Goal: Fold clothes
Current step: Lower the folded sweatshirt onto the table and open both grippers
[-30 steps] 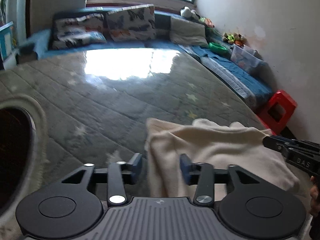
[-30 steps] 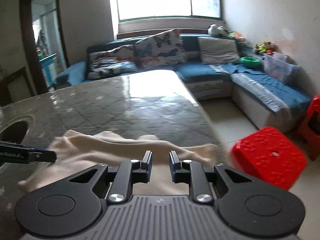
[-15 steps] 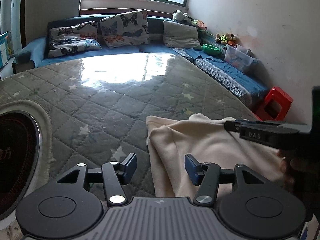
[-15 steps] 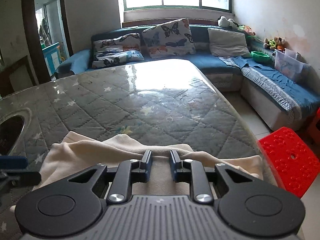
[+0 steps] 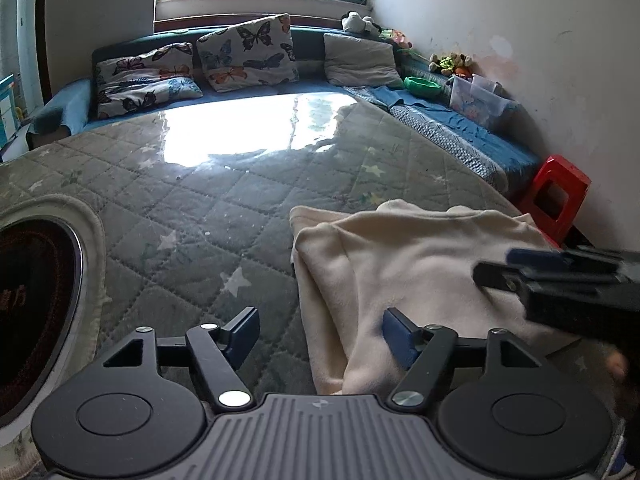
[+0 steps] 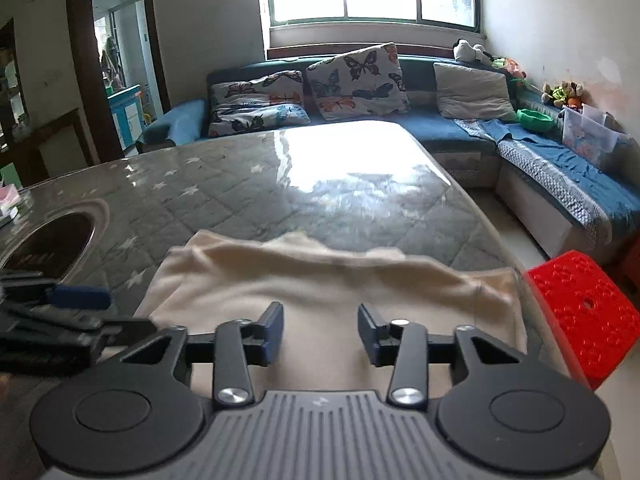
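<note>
Both hand-held grippers are released now. Half a second ago the right hand-held gripper (image 6: 320,330) was clenched on the near edge of the cream garment (image 6: 332,280); its jaws now stand wide apart with nothing between them. The left hand-held gripper (image 5: 318,334) was already spread and has spread a bit wider, straddling the garment's left edge without pinching it. So, as I judge it, a fold was just laid down and let go; the next grasp has not begun.

The garment lies flat on the quilted counter (image 6: 240,184) at its near right corner, close to the edge above the red stool (image 6: 580,312). Its long axis runs left-right across the right view, parallel to the near counter edge. The wavy far edge points toward the sofa (image 6: 440,132). Which end is collar or hem I cannot tell.
</note>
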Demonstrator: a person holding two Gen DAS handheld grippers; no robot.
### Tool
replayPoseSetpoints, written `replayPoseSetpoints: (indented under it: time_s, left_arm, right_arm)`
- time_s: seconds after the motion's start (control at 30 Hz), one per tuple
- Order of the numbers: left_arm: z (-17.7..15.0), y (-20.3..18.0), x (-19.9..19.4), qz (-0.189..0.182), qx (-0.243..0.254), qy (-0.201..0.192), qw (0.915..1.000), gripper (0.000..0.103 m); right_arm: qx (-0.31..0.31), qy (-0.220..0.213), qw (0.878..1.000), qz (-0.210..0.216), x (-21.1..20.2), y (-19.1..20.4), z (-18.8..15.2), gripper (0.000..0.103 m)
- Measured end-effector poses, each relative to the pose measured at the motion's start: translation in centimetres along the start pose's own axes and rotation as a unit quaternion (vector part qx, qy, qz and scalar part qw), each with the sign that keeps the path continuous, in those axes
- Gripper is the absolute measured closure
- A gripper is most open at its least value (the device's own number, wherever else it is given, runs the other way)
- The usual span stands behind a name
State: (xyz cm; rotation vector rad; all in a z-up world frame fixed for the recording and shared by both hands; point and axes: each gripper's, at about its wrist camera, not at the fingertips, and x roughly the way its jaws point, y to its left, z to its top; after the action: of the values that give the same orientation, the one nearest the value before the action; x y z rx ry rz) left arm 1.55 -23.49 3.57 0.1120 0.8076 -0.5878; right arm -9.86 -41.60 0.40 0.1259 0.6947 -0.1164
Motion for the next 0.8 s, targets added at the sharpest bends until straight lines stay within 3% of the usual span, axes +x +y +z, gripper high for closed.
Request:
replayPoseSetpoints:
  time_s: [0.13, 0.43, 0.8]
  left_arm:
    - [-0.3, -0.1, -0.1, 0.006, 0.004, -0.002, 1.0, 0.024]
    - [-1.2, 0.4, -1.2, 0.013, -0.008, -0.005, 0.9999, 0.008]
    - [-2.1, 0.8, -1.4, 0.017, -0.014, -0.004, 0.9998, 0.007]
  right_arm:
    - [-0.002, -0.008, 1.0, -0.015, -1.6, 0.3, -1.6, 0.051]
    - [0.017, -0.021, 0.999, -0.035, -3.7, 0.2, -3.8, 0.043]
    - [0.018, -0.031, 0.998, -0.045, -4.1, 0.4, -4.6, 0.042]
